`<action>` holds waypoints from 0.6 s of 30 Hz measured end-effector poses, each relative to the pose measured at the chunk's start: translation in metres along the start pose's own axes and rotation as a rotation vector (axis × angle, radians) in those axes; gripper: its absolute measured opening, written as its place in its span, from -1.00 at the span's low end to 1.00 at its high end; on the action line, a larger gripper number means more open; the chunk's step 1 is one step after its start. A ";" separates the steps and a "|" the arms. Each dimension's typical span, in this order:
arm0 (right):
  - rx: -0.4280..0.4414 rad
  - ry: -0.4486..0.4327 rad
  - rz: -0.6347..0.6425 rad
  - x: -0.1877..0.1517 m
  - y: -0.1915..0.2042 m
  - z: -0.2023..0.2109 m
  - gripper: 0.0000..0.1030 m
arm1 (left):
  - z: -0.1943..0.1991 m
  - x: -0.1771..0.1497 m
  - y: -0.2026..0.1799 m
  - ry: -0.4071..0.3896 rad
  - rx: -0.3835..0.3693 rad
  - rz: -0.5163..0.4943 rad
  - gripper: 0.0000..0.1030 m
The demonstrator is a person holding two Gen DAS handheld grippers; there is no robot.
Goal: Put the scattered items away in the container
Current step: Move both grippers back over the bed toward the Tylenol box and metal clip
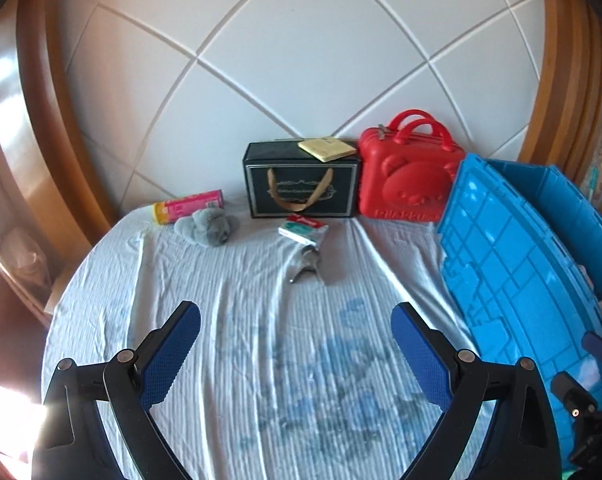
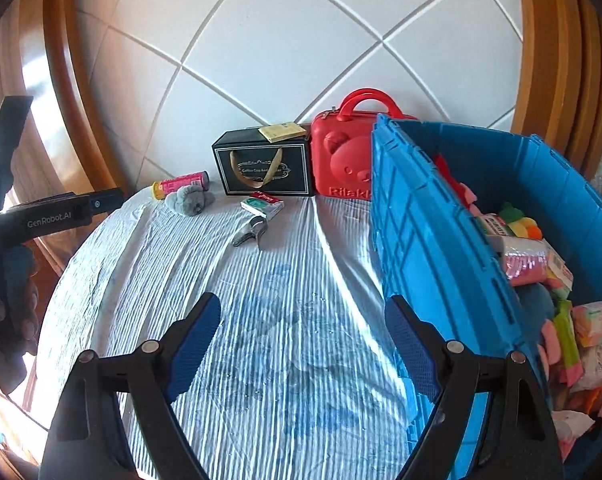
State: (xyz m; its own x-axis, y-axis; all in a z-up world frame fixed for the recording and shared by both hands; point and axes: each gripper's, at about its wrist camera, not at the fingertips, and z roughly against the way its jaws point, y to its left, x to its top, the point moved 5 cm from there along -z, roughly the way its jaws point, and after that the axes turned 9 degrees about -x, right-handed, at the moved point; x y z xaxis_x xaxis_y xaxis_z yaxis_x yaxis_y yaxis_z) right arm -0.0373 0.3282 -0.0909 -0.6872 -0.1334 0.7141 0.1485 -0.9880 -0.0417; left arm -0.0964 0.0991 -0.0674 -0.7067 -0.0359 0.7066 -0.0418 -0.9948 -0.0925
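A striped bedsheet (image 1: 221, 320) holds the loose items near the headboard: a pink and yellow can (image 1: 189, 206), a grey plush (image 1: 207, 226), a small green and white box (image 1: 303, 230) and a metal clip tool (image 1: 305, 266). The right wrist view shows the same can (image 2: 181, 184), plush (image 2: 189, 200), box (image 2: 263, 205) and tool (image 2: 251, 232). The blue crate (image 2: 433, 248) at the right holds several soft toys and packets. My left gripper (image 1: 297, 320) and right gripper (image 2: 301, 308) hover over bare sheet, short of the items. Both are open with nothing between their fingers.
A black gift box (image 1: 301, 184) with a yellow notepad (image 1: 327, 148) on top and a red bear case (image 1: 409, 180) stand against the padded headboard. The crate's raised lid (image 1: 501, 264) borders the sheet on the right. A gloved hand (image 2: 9, 312) holds the left gripper's body at the left.
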 end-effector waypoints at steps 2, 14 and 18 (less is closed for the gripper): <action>0.005 -0.001 0.013 0.005 0.017 -0.011 0.64 | -0.006 0.002 0.023 0.004 0.017 0.009 0.89; -0.045 0.013 0.053 0.034 0.063 -0.114 0.64 | -0.086 -0.003 0.092 0.035 0.012 -0.023 0.89; -0.064 0.012 0.046 0.042 0.061 -0.144 0.64 | -0.141 -0.012 0.085 0.069 -0.042 -0.050 0.89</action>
State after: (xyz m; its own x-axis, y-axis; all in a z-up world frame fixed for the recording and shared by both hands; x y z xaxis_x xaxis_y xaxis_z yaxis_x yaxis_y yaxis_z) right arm -0.1596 0.2513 -0.1642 -0.6891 -0.1791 0.7022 0.1347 -0.9838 -0.1186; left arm -0.1906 0.0283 -0.1826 -0.7499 0.0212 0.6612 -0.1064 -0.9903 -0.0889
